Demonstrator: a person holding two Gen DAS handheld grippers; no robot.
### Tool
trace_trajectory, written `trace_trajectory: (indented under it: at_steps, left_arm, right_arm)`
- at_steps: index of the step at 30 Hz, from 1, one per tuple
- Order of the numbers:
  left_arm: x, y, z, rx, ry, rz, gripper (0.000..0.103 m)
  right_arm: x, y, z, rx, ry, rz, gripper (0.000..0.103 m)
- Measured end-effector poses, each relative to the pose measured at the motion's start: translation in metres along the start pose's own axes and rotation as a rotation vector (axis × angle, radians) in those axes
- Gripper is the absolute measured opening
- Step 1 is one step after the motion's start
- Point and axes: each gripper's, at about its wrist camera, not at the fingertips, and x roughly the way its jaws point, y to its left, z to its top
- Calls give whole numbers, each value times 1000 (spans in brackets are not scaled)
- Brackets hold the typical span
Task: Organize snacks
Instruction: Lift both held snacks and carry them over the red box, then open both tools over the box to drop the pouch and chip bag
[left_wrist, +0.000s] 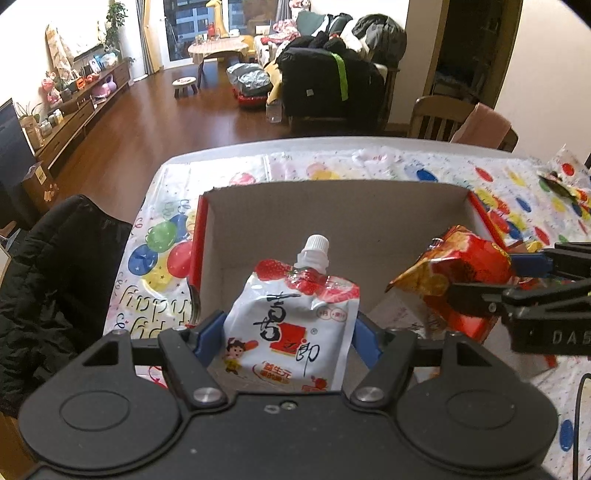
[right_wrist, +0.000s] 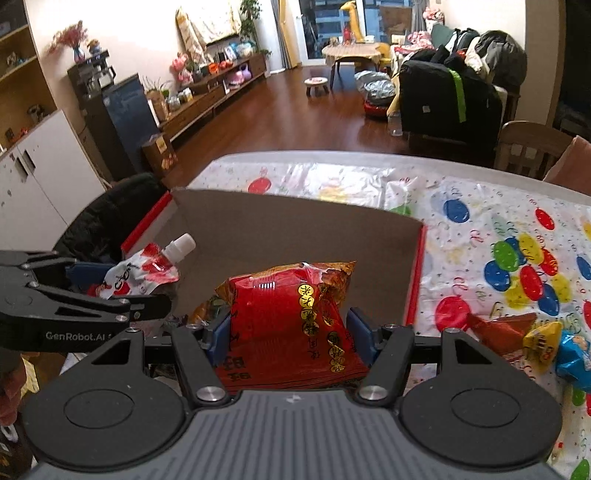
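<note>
Box (left_wrist: 332, 210) on worktop (left_wrist: 314, 162), at 12 o'clock ahead of both grippers. Left gripper (left_wrist: 290, 334) at box's near-left, pouch (left_wrist: 295, 325) between its jaws, spout at 12 o'clock. Right gripper (right_wrist: 290, 332) at 3 o'clock of left, snack bag (right_wrist: 291, 325) between its jaws, over box's near edge. Loose wrapped snacks (right_wrist: 546, 343) on worktop at 3 o'clock, outside box. Chair (left_wrist: 439, 118) behind worktop's far edge at 1 o'clock.

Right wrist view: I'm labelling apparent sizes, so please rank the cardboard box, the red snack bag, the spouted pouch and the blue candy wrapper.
1. cardboard box
2. red snack bag, though nearness to the camera inflates it
3. spouted pouch, partly hidden by the left gripper
4. blue candy wrapper, cut off at the edge, so unsure against the pouch
</note>
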Motion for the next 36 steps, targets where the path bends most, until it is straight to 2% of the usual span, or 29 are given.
trace_trajectory:
  at_steps: [11,27,29,32,36]
  left_arm:
    - [27,-5,0,56,62,14,71]
    - [37,-24,-7,132,109,30,73]
    - [34,-24,-8,129,99,31,72]
    - [27,-26,-6,125,63,39,81]
    - [17,-29,-4,125,35,45,85]
  right_arm:
    - [22,14,-7,-45,62,-17,65]
    - [22,16,-13,-56,87,-40,67]
    - [20,16,-13,-51,86,-38,68]
    - [16,15,-14,-43,84,-38,69]
    - [8,14,-17,-37,71,-32,74]
